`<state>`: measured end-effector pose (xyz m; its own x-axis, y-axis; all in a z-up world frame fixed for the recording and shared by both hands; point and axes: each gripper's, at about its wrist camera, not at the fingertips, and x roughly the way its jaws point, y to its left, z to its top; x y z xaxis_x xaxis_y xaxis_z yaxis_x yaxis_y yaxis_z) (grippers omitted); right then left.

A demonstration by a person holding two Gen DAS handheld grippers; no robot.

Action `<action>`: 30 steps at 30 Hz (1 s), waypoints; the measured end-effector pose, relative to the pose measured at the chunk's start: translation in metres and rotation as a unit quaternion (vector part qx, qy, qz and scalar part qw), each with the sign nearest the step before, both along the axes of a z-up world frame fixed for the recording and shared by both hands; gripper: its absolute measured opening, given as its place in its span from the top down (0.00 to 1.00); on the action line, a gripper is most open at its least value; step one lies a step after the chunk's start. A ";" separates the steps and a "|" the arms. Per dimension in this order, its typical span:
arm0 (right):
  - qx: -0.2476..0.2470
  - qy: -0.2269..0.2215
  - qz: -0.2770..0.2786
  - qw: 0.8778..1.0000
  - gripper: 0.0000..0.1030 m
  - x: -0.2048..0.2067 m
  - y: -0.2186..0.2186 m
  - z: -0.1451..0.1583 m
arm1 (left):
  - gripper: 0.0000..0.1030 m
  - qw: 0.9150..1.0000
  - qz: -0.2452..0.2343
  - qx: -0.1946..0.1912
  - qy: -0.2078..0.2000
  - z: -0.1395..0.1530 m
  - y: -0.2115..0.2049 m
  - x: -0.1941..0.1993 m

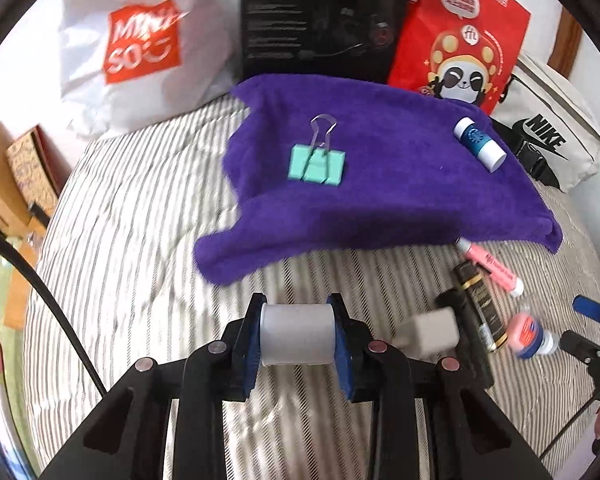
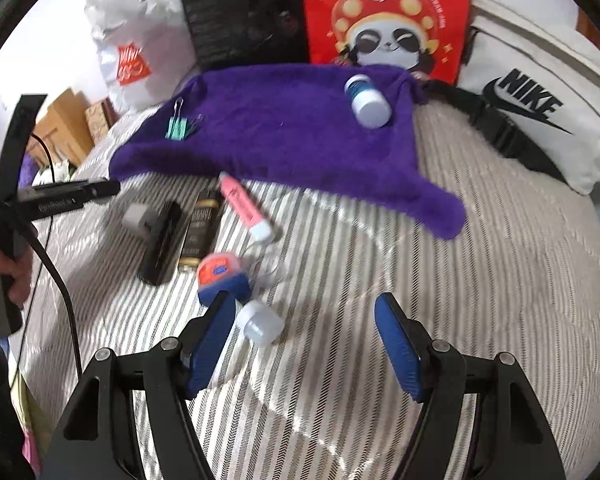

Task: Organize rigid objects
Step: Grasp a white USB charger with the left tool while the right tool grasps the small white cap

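Left gripper [image 1: 297, 334]: jaws clamped on white cylinder [image 1: 297, 336], above striped bedding [image 1: 140, 220] | Right gripper [image 2: 306, 344]: jaws spread, holding nothing, near small white-capped bottle [image 2: 261, 322] | Purple towel [image 1: 380, 184]: carries mint binder clip [image 1: 317, 165] and blue-white tube [image 1: 479, 143], well apart

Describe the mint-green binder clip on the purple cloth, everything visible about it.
The binder clip has a mint-green folded body, metal by its look, and silvery wire handles. It lies flat on the purple cloth, toward that cloth's left part in the left wrist view. One handle sticks out away from the camera, past the body; the other is folded back across the green face. Nothing is clamped in it as far as the views show. Only the cloth touches it; both grippers are well clear. The right wrist view shows it small and blurred.
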<state>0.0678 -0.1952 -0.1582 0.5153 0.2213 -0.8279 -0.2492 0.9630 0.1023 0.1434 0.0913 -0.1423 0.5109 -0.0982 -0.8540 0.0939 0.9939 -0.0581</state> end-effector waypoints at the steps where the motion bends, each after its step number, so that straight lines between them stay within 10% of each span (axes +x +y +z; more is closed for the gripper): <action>1: -0.003 0.005 0.005 1.000 0.31 0.000 0.002 -0.003 | 0.71 1.000 0.003 -0.004 0.001 -0.002 0.004 -0.004; 5: -0.016 0.002 0.031 0.999 0.34 -0.003 0.012 -0.009 | 0.71 1.000 0.005 -0.019 0.009 -0.011 0.013 -0.015; 10: -0.044 0.000 0.054 0.998 0.60 -0.005 0.023 -0.021 | 0.71 1.000 0.001 -0.027 0.014 -0.017 0.014 -0.025; 30: -0.047 -0.020 0.044 0.998 0.69 -0.005 0.027 -0.024 | 0.71 1.000 0.003 -0.015 -0.005 -0.020 0.004 -0.037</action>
